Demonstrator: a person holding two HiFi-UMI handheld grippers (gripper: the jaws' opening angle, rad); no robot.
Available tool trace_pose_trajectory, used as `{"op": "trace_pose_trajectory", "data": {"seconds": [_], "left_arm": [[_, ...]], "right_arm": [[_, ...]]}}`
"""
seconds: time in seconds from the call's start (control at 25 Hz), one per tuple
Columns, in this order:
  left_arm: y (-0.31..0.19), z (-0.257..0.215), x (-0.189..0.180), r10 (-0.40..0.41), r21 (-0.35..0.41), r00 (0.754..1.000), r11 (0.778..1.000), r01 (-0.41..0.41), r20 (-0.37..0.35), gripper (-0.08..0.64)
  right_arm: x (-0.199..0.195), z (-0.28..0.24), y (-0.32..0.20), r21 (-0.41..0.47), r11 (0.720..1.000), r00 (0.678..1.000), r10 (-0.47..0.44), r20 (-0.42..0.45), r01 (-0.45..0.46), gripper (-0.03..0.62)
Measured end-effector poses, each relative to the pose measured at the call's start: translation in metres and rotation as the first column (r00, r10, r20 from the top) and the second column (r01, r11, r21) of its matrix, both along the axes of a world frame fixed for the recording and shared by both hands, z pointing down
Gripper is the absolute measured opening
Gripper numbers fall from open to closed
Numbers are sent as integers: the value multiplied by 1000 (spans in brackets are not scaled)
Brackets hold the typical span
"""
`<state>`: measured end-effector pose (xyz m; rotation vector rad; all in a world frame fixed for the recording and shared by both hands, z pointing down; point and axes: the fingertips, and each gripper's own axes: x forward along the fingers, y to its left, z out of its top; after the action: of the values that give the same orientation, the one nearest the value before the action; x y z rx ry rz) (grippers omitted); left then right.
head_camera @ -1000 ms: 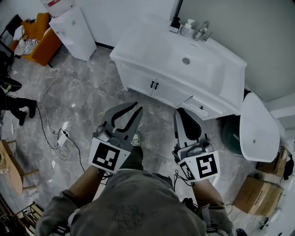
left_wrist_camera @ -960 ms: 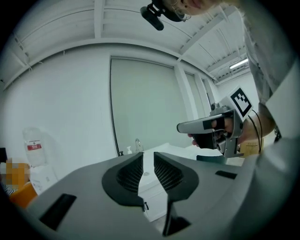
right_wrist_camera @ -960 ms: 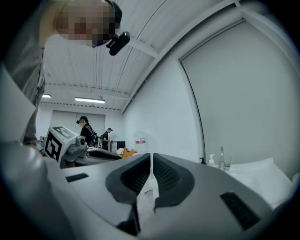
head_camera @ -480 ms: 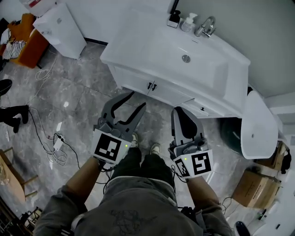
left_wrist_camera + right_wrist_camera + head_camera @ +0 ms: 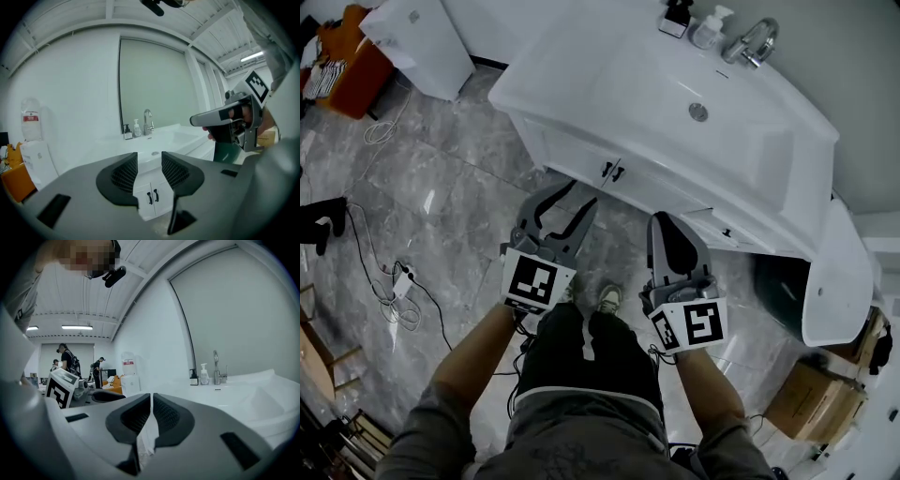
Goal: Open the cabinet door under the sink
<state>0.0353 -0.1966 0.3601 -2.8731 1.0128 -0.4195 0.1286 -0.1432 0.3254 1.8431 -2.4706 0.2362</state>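
Note:
The white vanity (image 5: 581, 89) stands against the wall, and its two cabinet doors (image 5: 572, 150) are closed, with a pair of black handles (image 5: 612, 172) at their meeting edge. In the head view my left gripper (image 5: 570, 195) hangs open just in front of the doors, short of the handles. The left gripper view shows the handles (image 5: 153, 197) framed low between its empty jaws. My right gripper (image 5: 662, 221) is shut with nothing in it, and sits to the right below the vanity's drawer front (image 5: 712, 223).
A faucet (image 5: 750, 42) and a soap bottle (image 5: 710, 28) stand behind the basin (image 5: 698, 112). A white toilet (image 5: 839, 272) and a dark green bin (image 5: 778, 281) are at the right. A white appliance (image 5: 422, 37) stands at the left. Cables (image 5: 394, 281) lie on the floor.
Both grippers have sunk and come closer to the vanity front. The left jaws have spread apart. The right jaws stay together.

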Motion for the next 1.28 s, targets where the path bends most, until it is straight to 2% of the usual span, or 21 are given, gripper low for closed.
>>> {"op": "trace_pose_trajectory", "data": {"seconds": [0.2, 0.48, 0.72, 0.88, 1.08, 1.28], "left_arm": [[-20, 80, 12, 1, -65, 1000, 998, 1, 27, 164], [-44, 162, 31, 39, -123, 999, 992, -38, 4, 166], [-72, 236, 59, 40, -166, 997, 986, -28, 70, 165], [-90, 268, 71, 19, -201, 996, 980, -1, 88, 164], [-109, 308, 78, 14, -216, 986, 976, 22, 163, 164], [-116, 327, 89, 18, -257, 987, 966, 24, 159, 161]], "right_arm": [[6, 55, -11, -22, 1000, 1000, 5, -7, -5, 37], [9, 129, -15, -58, 998, 1000, 27, -4, -28, 37], [20, 175, -21, -78, 995, 997, 71, 34, -68, 37], [29, 196, -22, -97, 992, 996, 81, 37, -77, 37], [41, 221, -23, -121, 988, 993, 102, 58, -95, 37], [48, 240, -30, -146, 985, 993, 103, 61, -93, 37]]}}
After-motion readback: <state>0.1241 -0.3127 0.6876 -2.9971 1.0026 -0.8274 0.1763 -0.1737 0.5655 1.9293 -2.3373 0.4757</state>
